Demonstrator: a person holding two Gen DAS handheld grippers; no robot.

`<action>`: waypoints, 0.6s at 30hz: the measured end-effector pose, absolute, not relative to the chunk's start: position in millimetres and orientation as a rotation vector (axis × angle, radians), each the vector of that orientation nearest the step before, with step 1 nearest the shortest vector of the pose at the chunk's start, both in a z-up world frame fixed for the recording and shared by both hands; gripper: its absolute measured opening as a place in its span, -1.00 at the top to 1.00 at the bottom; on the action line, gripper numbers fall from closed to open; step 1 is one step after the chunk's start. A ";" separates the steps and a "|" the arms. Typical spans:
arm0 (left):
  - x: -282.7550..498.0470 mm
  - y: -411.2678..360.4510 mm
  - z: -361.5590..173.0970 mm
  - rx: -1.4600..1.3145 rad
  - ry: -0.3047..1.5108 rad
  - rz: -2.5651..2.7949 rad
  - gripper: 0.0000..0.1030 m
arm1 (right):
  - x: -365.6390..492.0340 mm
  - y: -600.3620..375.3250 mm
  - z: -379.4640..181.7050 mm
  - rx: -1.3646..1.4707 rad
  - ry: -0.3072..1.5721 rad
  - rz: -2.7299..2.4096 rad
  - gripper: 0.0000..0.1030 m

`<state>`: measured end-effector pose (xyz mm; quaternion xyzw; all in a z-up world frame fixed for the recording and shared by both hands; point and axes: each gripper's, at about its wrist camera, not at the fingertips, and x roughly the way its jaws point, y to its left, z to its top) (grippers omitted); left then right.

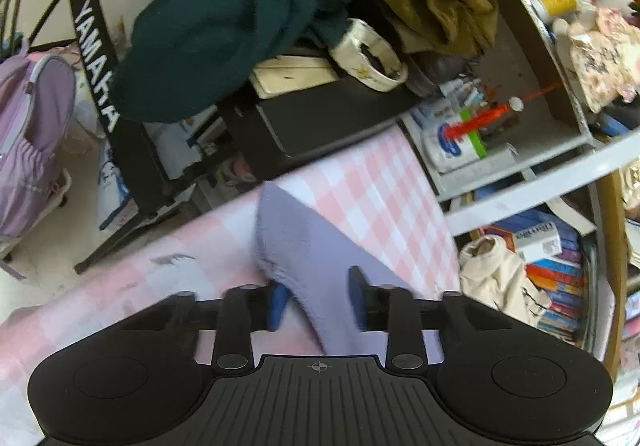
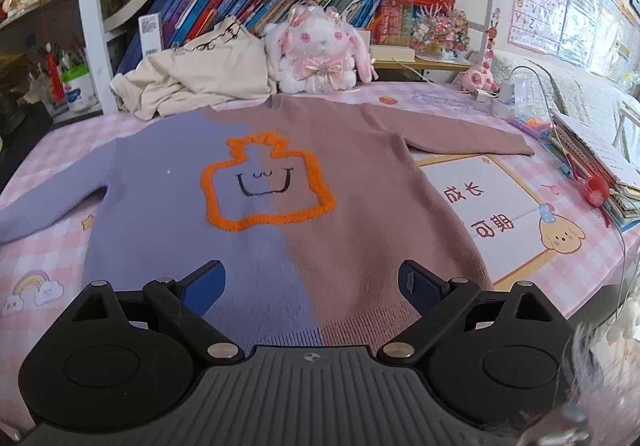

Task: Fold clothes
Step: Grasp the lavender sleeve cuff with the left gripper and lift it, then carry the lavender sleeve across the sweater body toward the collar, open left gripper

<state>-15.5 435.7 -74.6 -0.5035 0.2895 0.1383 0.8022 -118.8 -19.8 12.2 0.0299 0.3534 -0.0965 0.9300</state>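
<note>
A: So, where is the sweater (image 2: 280, 182) placed?

B: It is spread flat, front up, on the checked cloth (image 2: 44, 254), with the hem nearest the right gripper (image 2: 316, 282) and the collar at twelve o'clock. The lilac sleeve (image 1: 304, 246) is stretched toward nine o'clock, the brown sleeve (image 2: 472, 138) toward three.

A: And how are the grippers set?

B: The right gripper is held wide open above the hem, with nothing gripped. The left gripper (image 1: 318, 300) is nearly closed around the lilac sleeve near its cuff; the cloth is seen between the blue pads (image 1: 278, 304), though a small gap remains at the right pad, so a firm pinch cannot be confirmed.

A: How should the step be done well?

B: The pinch should be finished on the full thickness of the sleeve, not just the top layer. The sleeve is then best lifted only slightly and carried across the chest toward three o'clock, so the body is not dragged. The fold line should be kept along the shoulder seam. The hem could be pressed by the right gripper if the knit slides.
</note>
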 end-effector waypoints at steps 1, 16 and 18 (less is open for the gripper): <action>-15.6 437.3 -76.4 -1.082 0.622 0.306 0.81 | -118.4 -18.5 11.6 0.054 0.731 -0.190 -0.83; -5.2 416.6 -37.9 -0.877 0.541 0.282 0.93 | -107.2 -44.3 -2.6 0.010 0.808 -0.134 -0.84; -2.1 401.8 -21.3 -0.836 0.510 0.257 0.93 | -103.9 -54.0 -3.9 0.013 0.805 -0.118 -0.84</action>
